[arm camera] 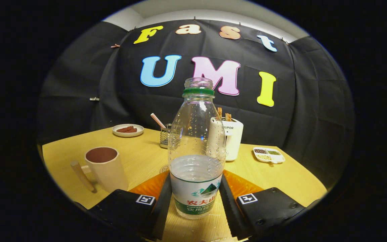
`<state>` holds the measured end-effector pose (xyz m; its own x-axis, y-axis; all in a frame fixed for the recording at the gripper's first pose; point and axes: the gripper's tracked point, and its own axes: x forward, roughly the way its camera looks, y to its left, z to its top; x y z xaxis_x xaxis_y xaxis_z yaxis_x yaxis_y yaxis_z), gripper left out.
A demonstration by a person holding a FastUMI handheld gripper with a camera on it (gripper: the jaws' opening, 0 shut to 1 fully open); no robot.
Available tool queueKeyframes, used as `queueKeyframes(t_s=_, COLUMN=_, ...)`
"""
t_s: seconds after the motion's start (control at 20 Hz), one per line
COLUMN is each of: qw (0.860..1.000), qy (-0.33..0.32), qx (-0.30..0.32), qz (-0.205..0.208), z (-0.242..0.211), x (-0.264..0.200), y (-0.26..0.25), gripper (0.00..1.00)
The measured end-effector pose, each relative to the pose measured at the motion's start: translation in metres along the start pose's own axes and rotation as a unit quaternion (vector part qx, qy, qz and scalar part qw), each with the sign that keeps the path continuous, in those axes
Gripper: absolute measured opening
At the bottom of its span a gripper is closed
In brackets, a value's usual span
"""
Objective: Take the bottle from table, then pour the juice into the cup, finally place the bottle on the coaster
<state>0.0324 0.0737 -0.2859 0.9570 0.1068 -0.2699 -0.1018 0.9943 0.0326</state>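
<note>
- From my remote station I see the gripper clamped on the bottle: each finger presses against a side of the bottle's lower, labelled section.
- The bottle stands upright between the fingers, its base on or just above the wooden surface; I cannot tell which. It is clear plastic, uncapped, with a green ring at the neck. Clear liquid fills roughly the lower third, and droplets cling to the inside wall above.
- The cup, a cream mug with a handle pointing towards the gripper side, stands on the surface to the left of the bottle, well apart from it. Its inside looks dark.
- A round, pale object, partly showing just behind the bottle's base on the left, may be the coaster; I cannot confirm this.
- Beyond the bottle, touching nothing in my grasp: a white container with brown sticks standing in it, and a small mesh holder with a striped straw.
- Further left at the back, a small plate holds reddish-brown pieces.
- To the right, a white divided tray holds small dark and green portions.
</note>
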Motion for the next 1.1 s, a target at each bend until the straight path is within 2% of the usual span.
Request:
queueKeyframes(t_s=0.15, qw=0.999, qy=0.023, qx=-0.026, qz=0.008, z=0.012, x=-0.002, y=0.005, gripper=0.74)
queueKeyframes(t_s=0.25, qw=0.998, qy=0.032, qx=-0.056, qz=-0.001, z=0.025, x=-0.006, y=0.007, gripper=0.73)
queueKeyframes(t_s=0.55, qw=0.978, qy=0.029, qx=-0.208, qz=0.006, z=0.056, x=-0.009, y=0.024, gripper=0.71)
queueKeyframes(t_s=0.7, qw=0.961, qy=0.065, qx=-0.270, qz=-0.006, z=0.048, x=-0.007, y=0.023, gripper=0.71)
queueKeyframes(t_s=0.85, qw=0.935, qy=0.062, qx=-0.348, qz=-0.036, z=0.057, x=-0.010, y=0.014, gripper=0.71)
queueKeyframes(t_s=1.1, qw=0.900, qy=0.080, qx=-0.428, qz=-0.026, z=0.043, x=-0.007, y=0.019, gripper=0.71)
